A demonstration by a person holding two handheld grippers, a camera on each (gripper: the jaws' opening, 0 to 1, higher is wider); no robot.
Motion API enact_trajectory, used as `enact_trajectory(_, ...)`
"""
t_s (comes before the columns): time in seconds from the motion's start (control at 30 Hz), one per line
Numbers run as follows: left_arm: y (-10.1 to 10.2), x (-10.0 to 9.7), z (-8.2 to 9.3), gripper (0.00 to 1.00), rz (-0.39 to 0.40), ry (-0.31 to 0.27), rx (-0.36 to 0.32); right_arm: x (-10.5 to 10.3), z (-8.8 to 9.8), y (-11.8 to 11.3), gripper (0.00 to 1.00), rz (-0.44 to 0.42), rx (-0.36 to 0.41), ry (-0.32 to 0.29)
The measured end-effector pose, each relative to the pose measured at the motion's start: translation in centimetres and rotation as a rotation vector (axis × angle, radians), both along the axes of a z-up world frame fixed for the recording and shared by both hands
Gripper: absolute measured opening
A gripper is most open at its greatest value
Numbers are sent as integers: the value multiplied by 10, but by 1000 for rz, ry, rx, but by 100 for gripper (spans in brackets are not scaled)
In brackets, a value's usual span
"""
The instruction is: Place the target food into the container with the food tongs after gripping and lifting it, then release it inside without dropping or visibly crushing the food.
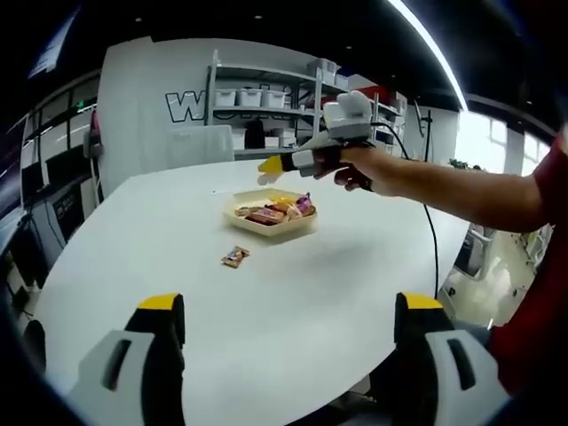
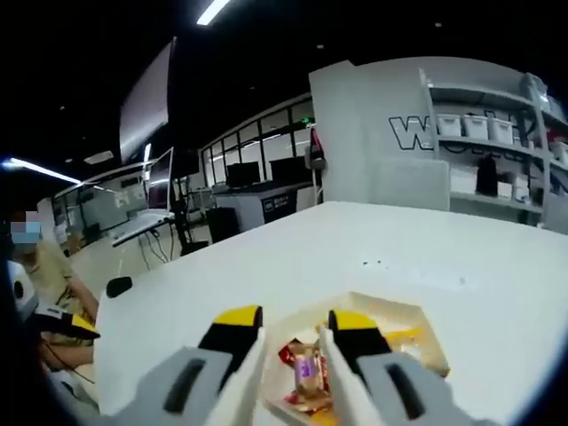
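Left claw (image 1: 288,324): jaws set wide apart, nothing between them, held low over the near part of the white worktop (image 1: 337,284). Right claw (image 2: 293,342): jaws parted by a narrow gap, yellow tips poised directly above the container (image 2: 417,324); no item is seen clamped between them. In the left gripper view the right claw (image 1: 271,164) appears in a person's hand (image 1: 351,164), hovering just above the container (image 1: 271,226).

Container: shallow, cream-coloured tray resting on the worktop towards its middle. It holds several wrapped snacks (image 1: 275,210) in red, orange and purple wrappers; from the right gripper view a purple-wrapped piece (image 2: 306,373) lies beneath the gap between the jaws.

One wrapped snack (image 1: 235,256) lies loose on the worktop, near the container on the side towards the left claw, not touching it.

Background: shelving (image 1: 266,106) with white bins.
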State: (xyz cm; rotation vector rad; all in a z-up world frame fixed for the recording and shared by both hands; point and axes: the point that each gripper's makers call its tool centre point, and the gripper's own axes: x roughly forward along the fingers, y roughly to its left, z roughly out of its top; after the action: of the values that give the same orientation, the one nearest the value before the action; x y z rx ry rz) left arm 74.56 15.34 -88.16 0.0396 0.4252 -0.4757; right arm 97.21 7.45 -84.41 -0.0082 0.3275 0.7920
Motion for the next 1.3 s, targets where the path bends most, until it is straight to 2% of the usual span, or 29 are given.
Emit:
enact_trajectory(0.73,-3,-1,4,96,-8,-11,5,-42,-31,47,24,147,-62,34)
enact_trajectory(1.0,-5,-1,5,96,-13,-10,6,-51,-40,58,24,171,-68,44)
enact_trajectory(1.3,-4,-1,5,96,-13,-9,7,-61,-60,72,25,209,-100,61)
